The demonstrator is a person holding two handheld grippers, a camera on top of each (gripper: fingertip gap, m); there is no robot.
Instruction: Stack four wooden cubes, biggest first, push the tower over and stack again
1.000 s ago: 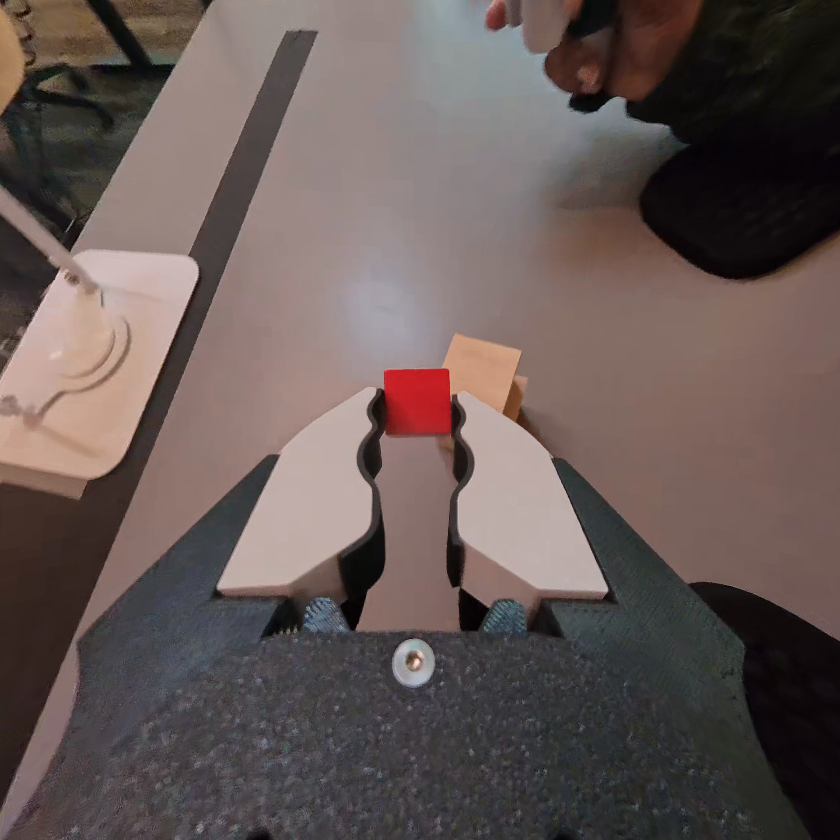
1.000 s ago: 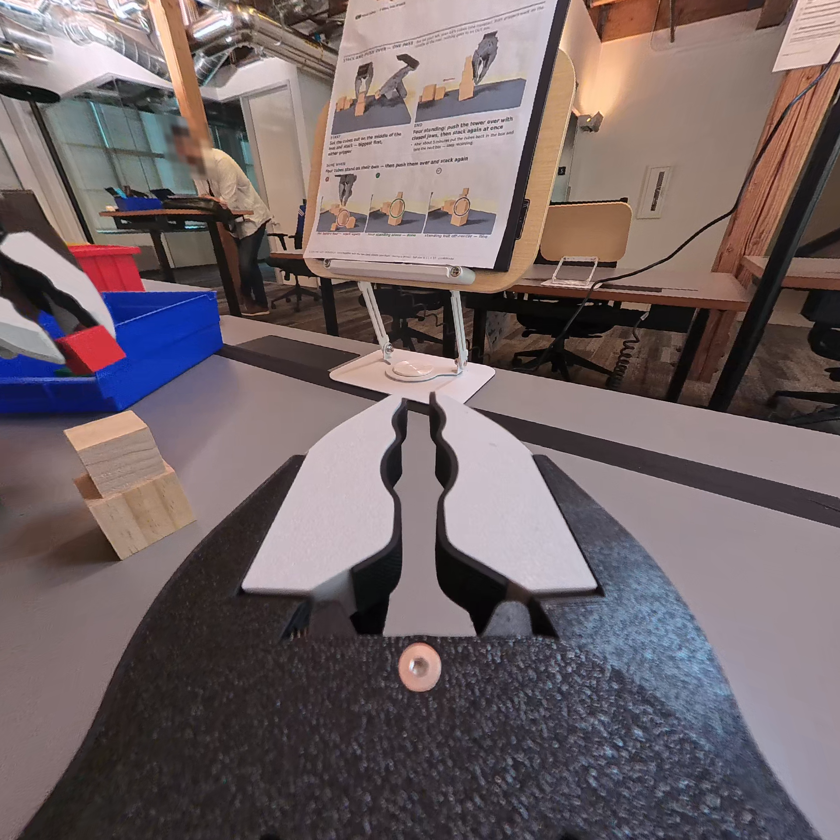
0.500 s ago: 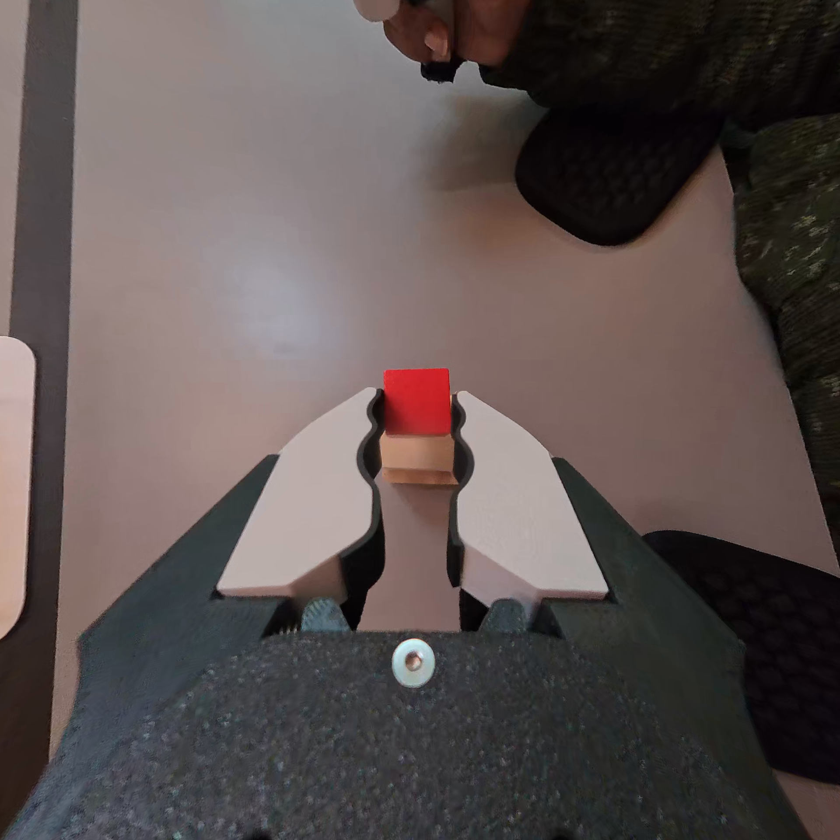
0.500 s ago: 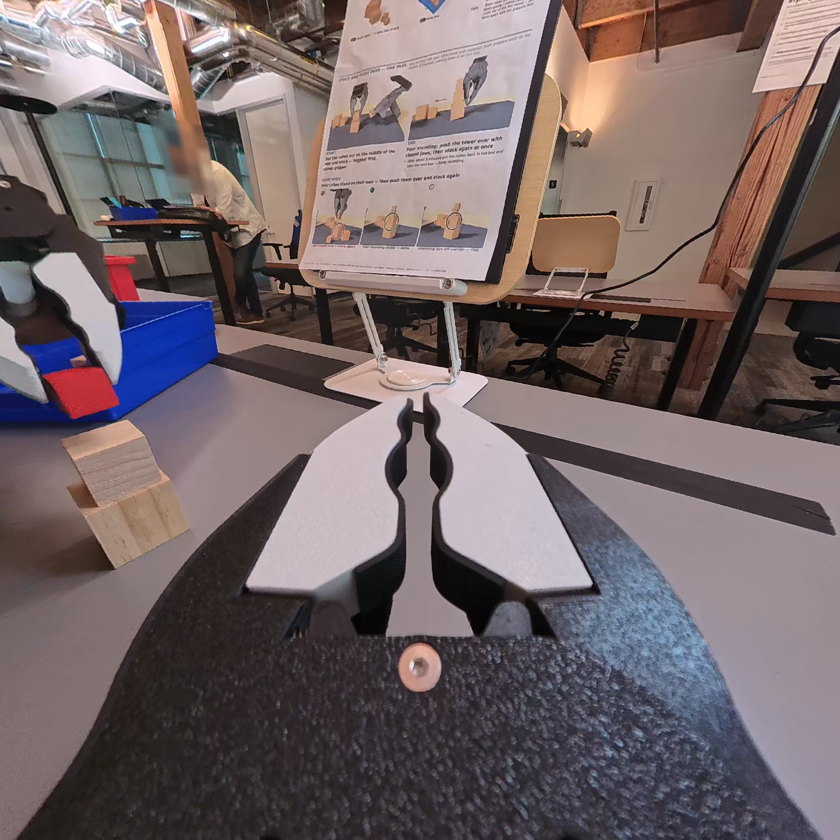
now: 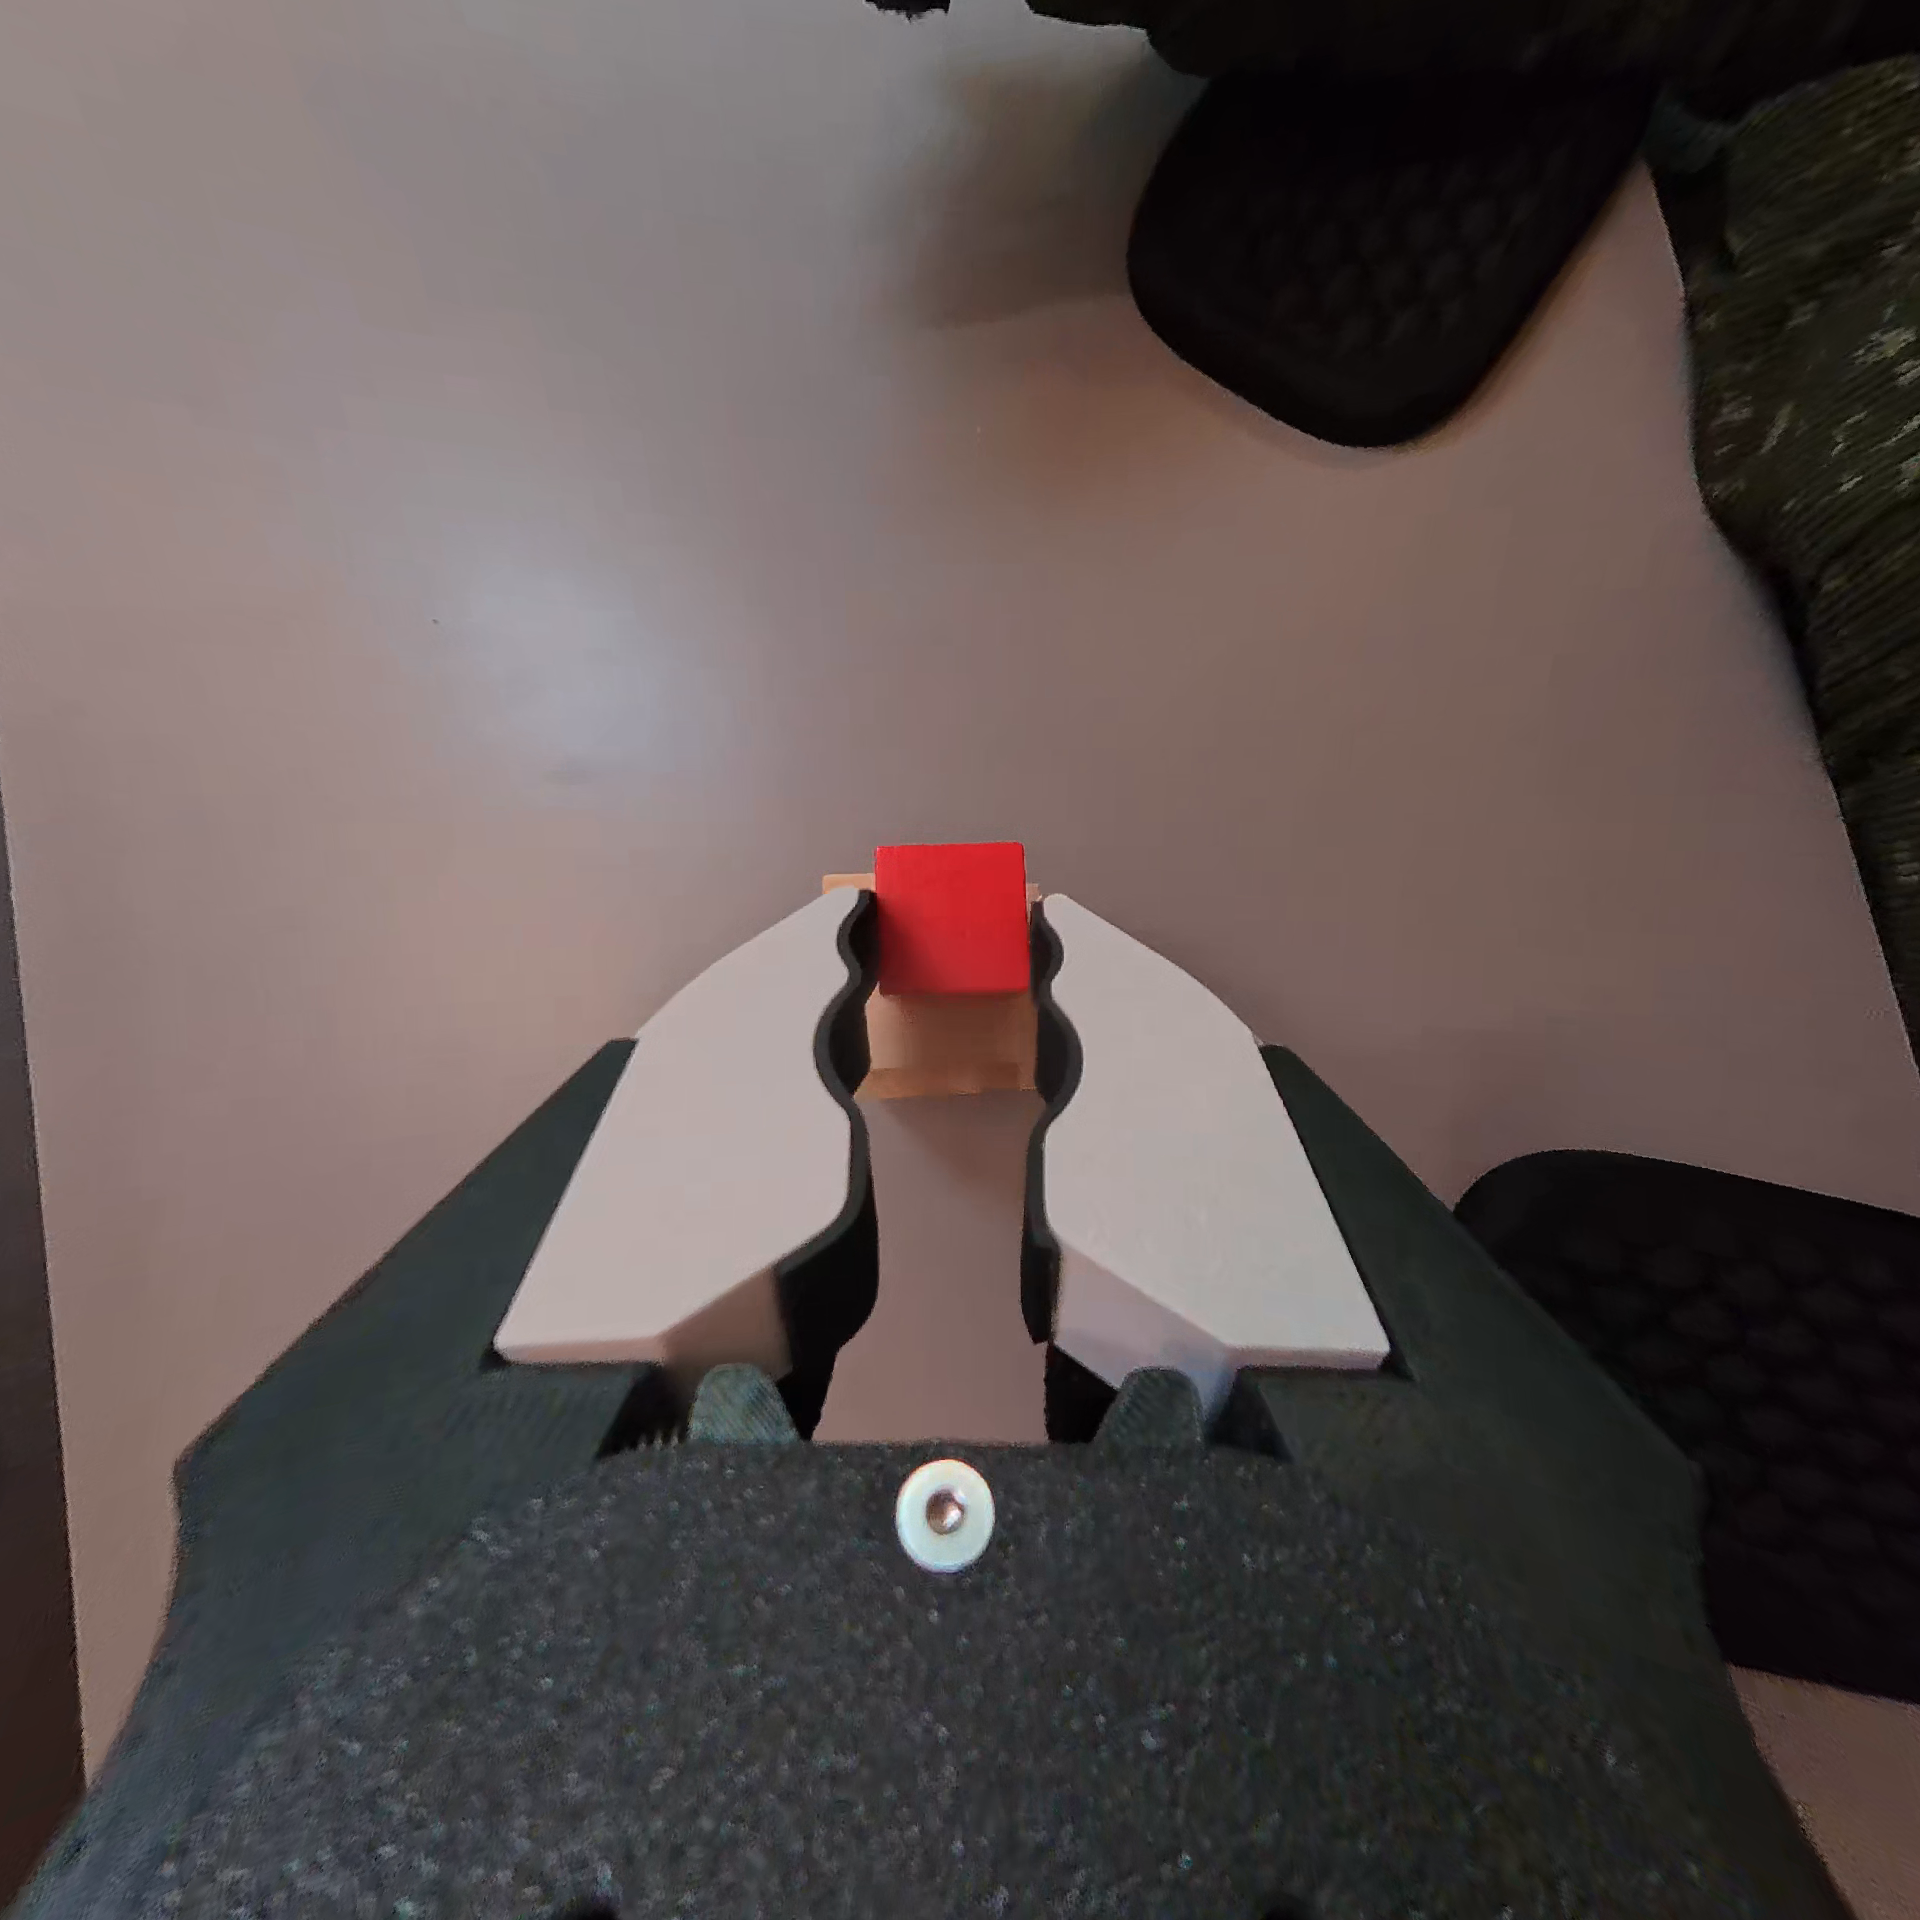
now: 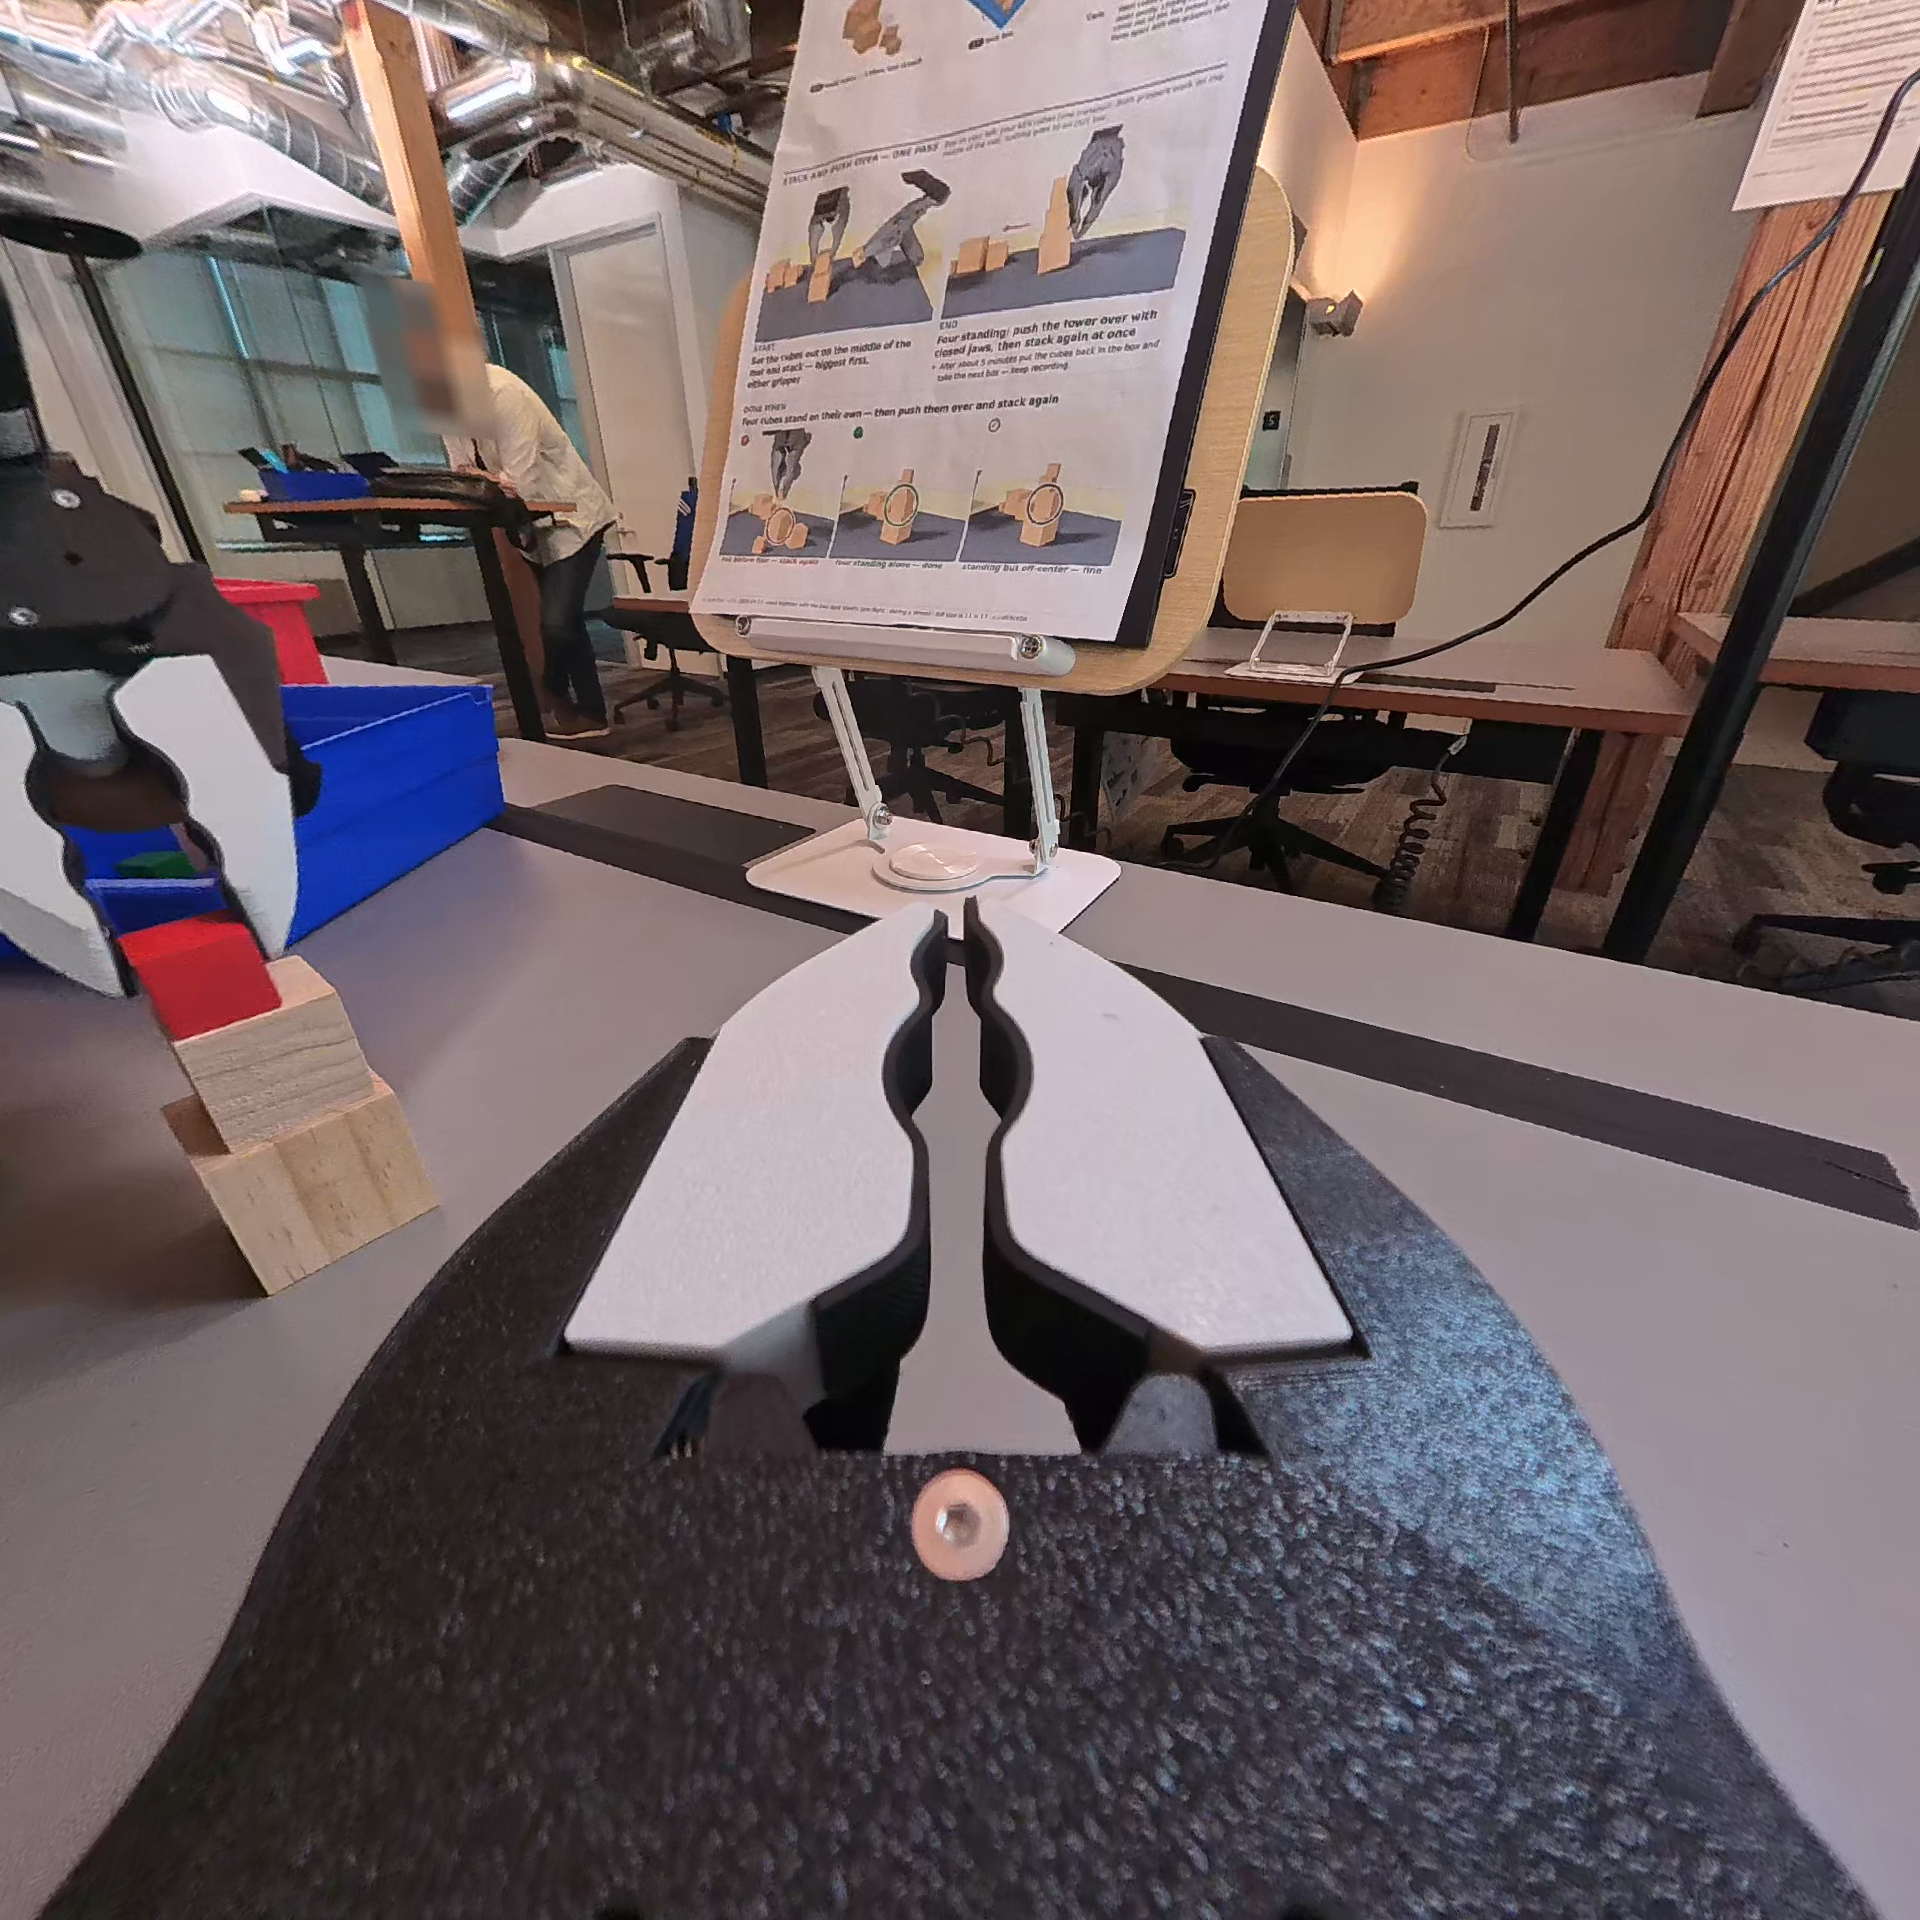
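- The left gripper (image 5: 951, 914) points down at the tabletop (image 5: 520, 468), and its fingers (image 5: 748, 997) grasp a red cube (image 5: 951, 920) at the tips, one pad pressed on each side of it.
- In the right wrist view, this gripper (image 6: 171, 935) appears at the far left and the red cube (image 6: 197, 982) sits on top of a small wooden cube (image 6: 272, 1060).
- The small wooden cube stands on a bigger wooden cube (image 6: 312, 1195), turned a little against it; the bigger one rests on the grey tabletop (image 6: 1558, 1351).
- Behind the stack there is a blue bin (image 6: 395, 790), and a red bin (image 6: 286, 629) stands behind it.
- The right gripper (image 6: 956, 914) is in the middle of its view, low over the tabletop, well apart from the stack. Its fingers (image 6: 821, 1101) are clenched almost tip to tip with nothing between them.
- Just beyond its tips stands the white base of a stand (image 6: 935, 868), which carries a wooden board with a printed sheet (image 6: 987, 343).
- A black strip (image 6: 1558, 1101) runs across the tabletop to the right.
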